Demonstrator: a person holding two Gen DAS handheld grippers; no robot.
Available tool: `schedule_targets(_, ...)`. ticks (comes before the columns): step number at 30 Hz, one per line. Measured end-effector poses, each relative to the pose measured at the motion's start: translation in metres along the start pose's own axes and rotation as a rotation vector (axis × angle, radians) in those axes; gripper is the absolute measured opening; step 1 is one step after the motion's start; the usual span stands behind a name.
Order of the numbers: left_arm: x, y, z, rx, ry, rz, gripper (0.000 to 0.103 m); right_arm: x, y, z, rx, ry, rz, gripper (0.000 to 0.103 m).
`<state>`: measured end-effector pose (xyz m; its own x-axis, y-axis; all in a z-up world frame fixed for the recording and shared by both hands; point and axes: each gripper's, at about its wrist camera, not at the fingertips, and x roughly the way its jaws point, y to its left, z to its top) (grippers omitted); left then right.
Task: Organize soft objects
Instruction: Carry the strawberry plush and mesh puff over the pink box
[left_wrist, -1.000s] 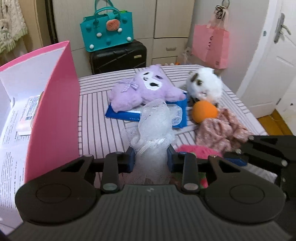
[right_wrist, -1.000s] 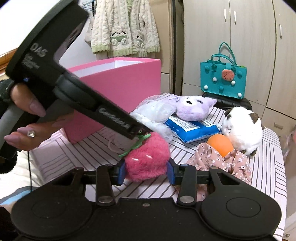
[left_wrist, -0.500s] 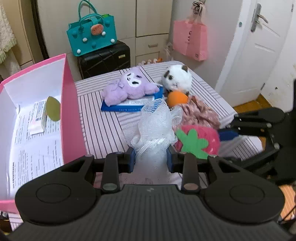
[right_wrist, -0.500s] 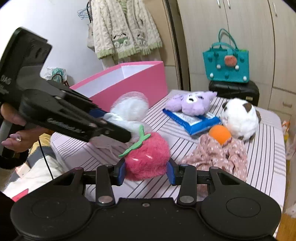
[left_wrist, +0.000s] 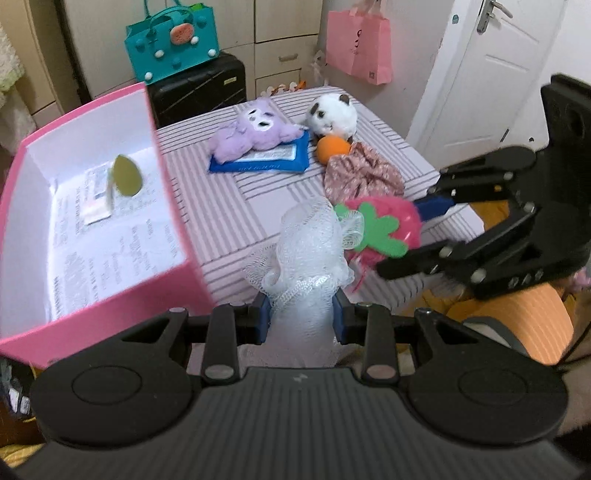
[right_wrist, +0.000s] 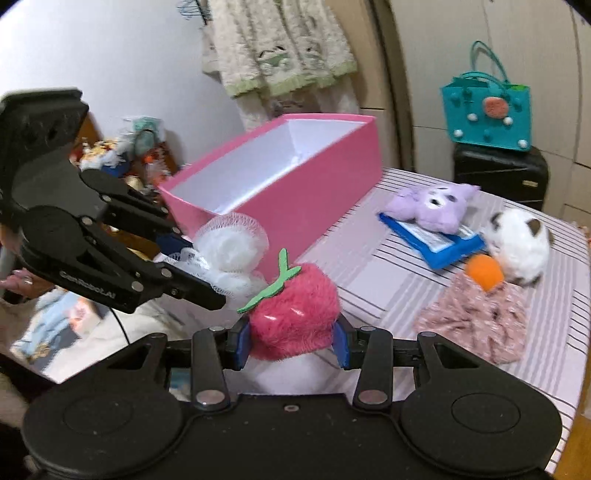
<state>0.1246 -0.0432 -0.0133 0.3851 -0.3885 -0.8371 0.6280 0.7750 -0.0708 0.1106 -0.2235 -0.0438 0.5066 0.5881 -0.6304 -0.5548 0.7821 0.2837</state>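
Left gripper (left_wrist: 301, 319): clamped tight on the white mesh bath pouf (left_wrist: 310, 254), blue pads pressing both sides of its bunched neck; the puffy part bulges out ahead of the fingers.
Right gripper (right_wrist: 291, 341): squeezing the pink plush strawberry (right_wrist: 293, 314) between its pads, green leaf and stem sticking up on top.
The pair: pouf and strawberry are held close together, side by side and off the striped cover; in the left wrist view the strawberry sits just right of the pouf.
Pink box (left_wrist: 92, 229): open, white-lined, just left of the left gripper; printed papers and a yellow-green oval thing lie on its floor.
Striped surface (left_wrist: 229, 206): ahead of both grippers.
Purple plush (left_wrist: 255, 131): far ahead, lying on a blue packet (left_wrist: 273, 158).
White plush animal (left_wrist: 332, 116): beyond, right of the purple one, touching the orange ball (left_wrist: 332, 147).
Floral pink cloth (left_wrist: 362, 175): crumpled just this side of the ball.
Background: teal bag (left_wrist: 171, 42) on a black suitcase (left_wrist: 199, 88); pink paper bag (left_wrist: 360, 44) hanging by the white door (left_wrist: 491, 70).
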Motion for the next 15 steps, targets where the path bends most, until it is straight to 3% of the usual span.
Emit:
schedule_targets(9,-0.039,0.018,-0.034,-0.013,0.013,-0.003,0.031,0.012,0.029,0.026,0.016,0.071,0.123,0.048)
schedule_targets(15,-0.064,0.029,-0.042,-0.002,-0.046,0.032,0.031,0.020,0.046,0.052,-0.010,0.072,0.166,0.048)
